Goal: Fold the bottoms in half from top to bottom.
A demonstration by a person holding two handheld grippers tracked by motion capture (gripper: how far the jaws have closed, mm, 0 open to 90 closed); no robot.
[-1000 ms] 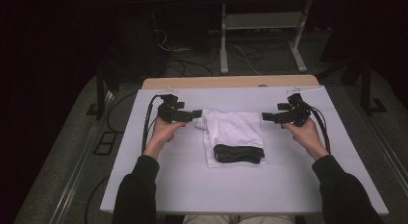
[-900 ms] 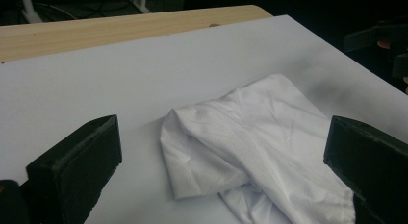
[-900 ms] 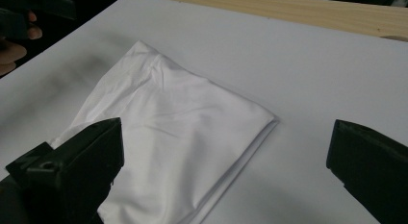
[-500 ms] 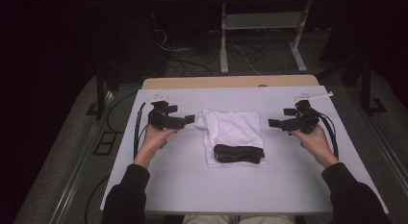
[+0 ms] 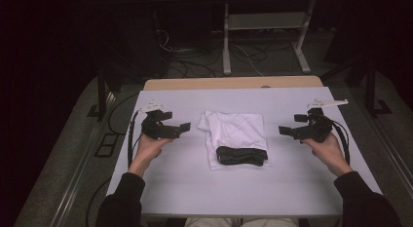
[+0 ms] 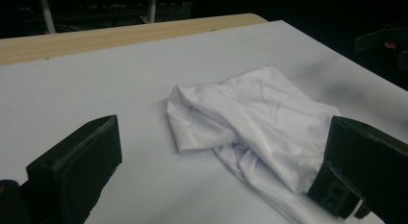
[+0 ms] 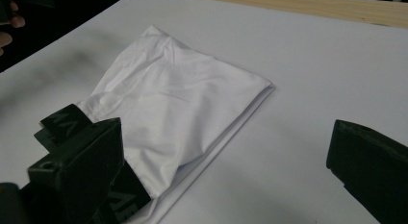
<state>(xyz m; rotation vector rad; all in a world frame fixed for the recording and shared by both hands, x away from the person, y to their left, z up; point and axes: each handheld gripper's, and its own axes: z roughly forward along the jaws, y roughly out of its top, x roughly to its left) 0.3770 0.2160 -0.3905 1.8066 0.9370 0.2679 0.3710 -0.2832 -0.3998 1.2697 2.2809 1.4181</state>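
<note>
Midway across the white surface lies a folded white garment with a black waistband, both hand-held grippers, left and right, flanking it with jaws apart, so a careless pinch could undo the fold.

Black long sleeves end at the wrists; each hand grips a chunky black gripper — left gripper, right gripper — square blocky jaws, white top bracket, black cable trailing.
</note>
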